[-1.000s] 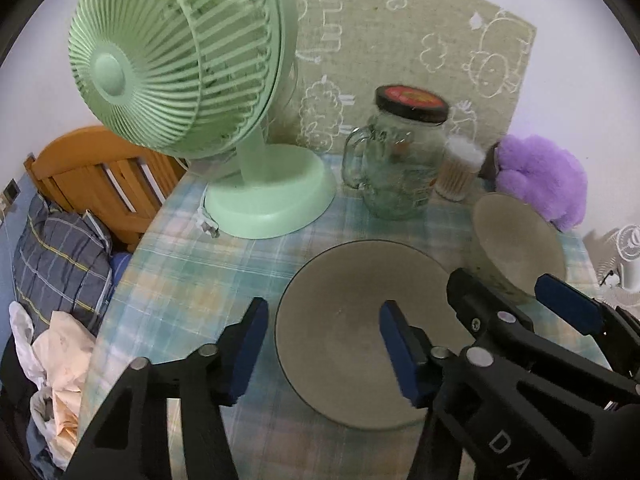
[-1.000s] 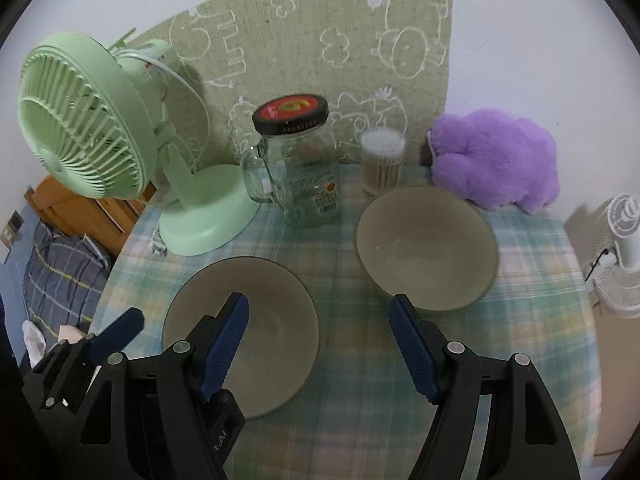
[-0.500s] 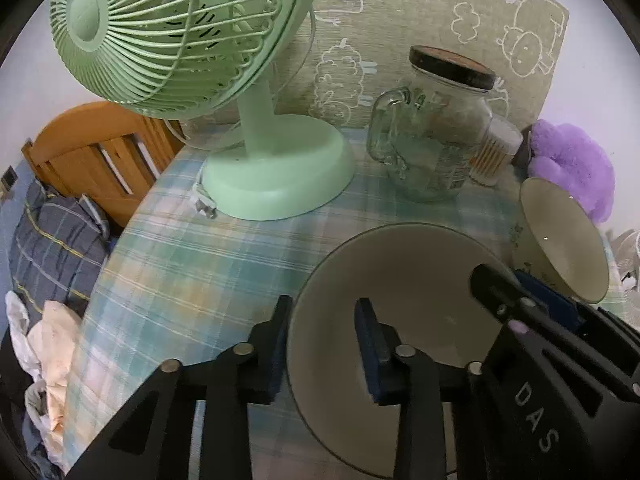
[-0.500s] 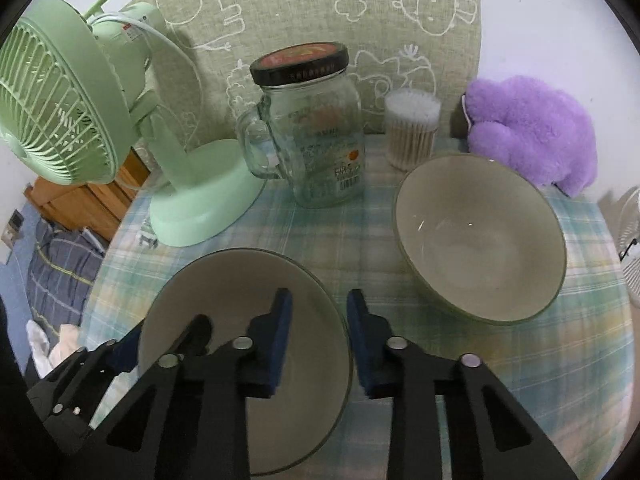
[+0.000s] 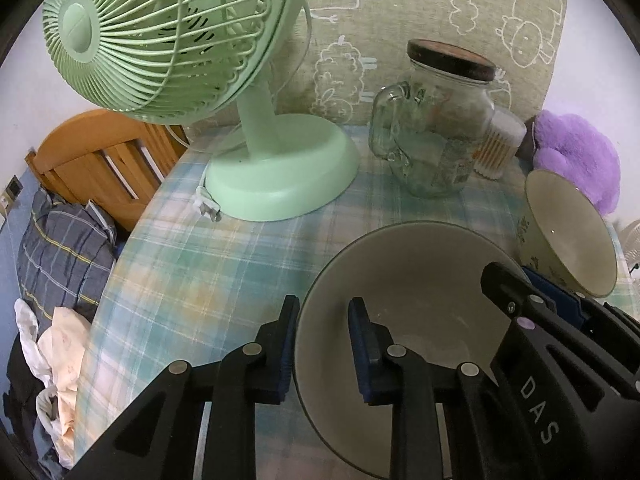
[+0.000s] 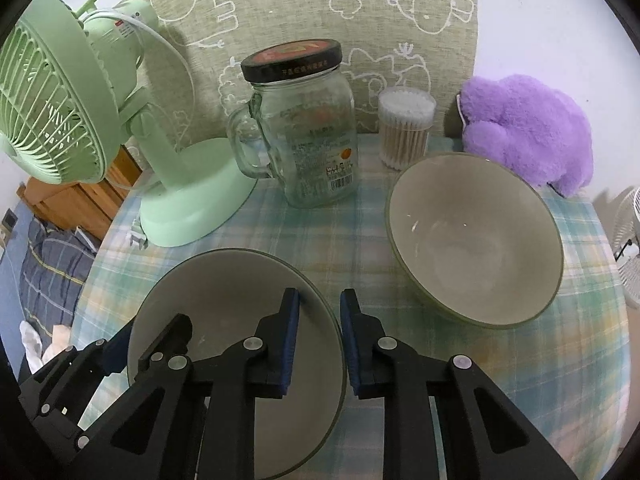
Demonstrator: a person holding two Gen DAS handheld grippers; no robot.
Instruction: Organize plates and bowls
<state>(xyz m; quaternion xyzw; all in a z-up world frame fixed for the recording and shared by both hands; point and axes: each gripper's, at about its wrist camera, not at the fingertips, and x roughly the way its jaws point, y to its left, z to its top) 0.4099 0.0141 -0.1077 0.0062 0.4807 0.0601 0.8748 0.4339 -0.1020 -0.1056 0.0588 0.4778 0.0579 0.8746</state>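
As both sets of jaws close on opposite rims, the glazed plate (image 6: 224, 312) looks stiff, slippery and breakable, with the left gripper (image 5: 322, 344) at nine o'clock and the right gripper (image 6: 320, 340) at three.

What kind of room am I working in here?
Probably a bedroom or small living space at home, not a kitchen: a wooden bed frame with bedding sits beside the checked-cloth table, which also carries a desk fan and a plush toy.

Two smooth, glazed ceramic bowls, the near bowl (image 6: 224, 320) and the far bowl (image 6: 476, 240), sit on a matt checked cloth (image 6: 352, 236) beside a clear glass jar (image 6: 308, 128), a glossy plastic fan (image 5: 168, 32) and a fluffy purple plush (image 6: 528, 124).
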